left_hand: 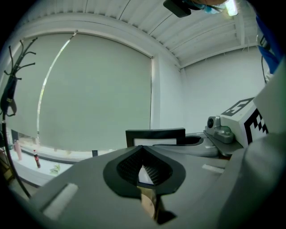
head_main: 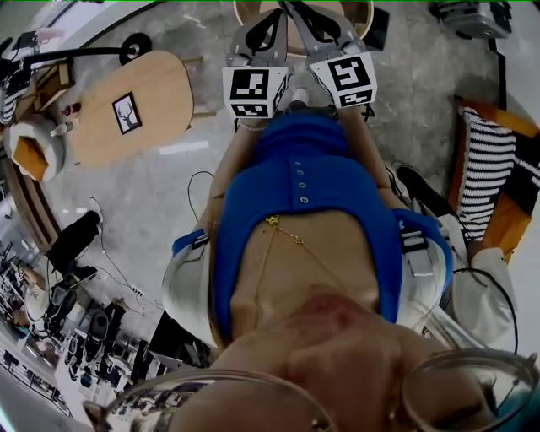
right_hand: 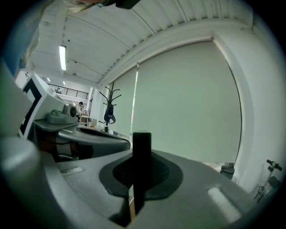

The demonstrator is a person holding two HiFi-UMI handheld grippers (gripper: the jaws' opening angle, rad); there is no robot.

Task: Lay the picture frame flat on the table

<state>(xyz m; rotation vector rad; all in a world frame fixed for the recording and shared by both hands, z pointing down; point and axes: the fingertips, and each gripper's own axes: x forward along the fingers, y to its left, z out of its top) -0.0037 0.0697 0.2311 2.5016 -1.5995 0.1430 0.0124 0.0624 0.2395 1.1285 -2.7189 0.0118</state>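
In the right gripper view, the black picture frame (right_hand: 141,152) stands edge-on between the jaws, and my right gripper (right_hand: 140,174) is shut on it. The left gripper view shows the same frame (left_hand: 155,134) face-on, its black top bar and white inside rising just behind the jaws. My left gripper (left_hand: 144,172) is closed on a thin tan and white part of it. In the head view both grippers (head_main: 268,25) (head_main: 314,21) are held out together in front of the person, over a round wooden table (head_main: 364,15). The frame is hidden there.
An oval wooden table (head_main: 160,93) at the left carries another framed picture (head_main: 126,112) lying flat. Cables and gear lie on the floor at the lower left. A striped cushion (head_main: 489,169) is at the right. A coat rack (right_hand: 108,109) stands by the window blind.
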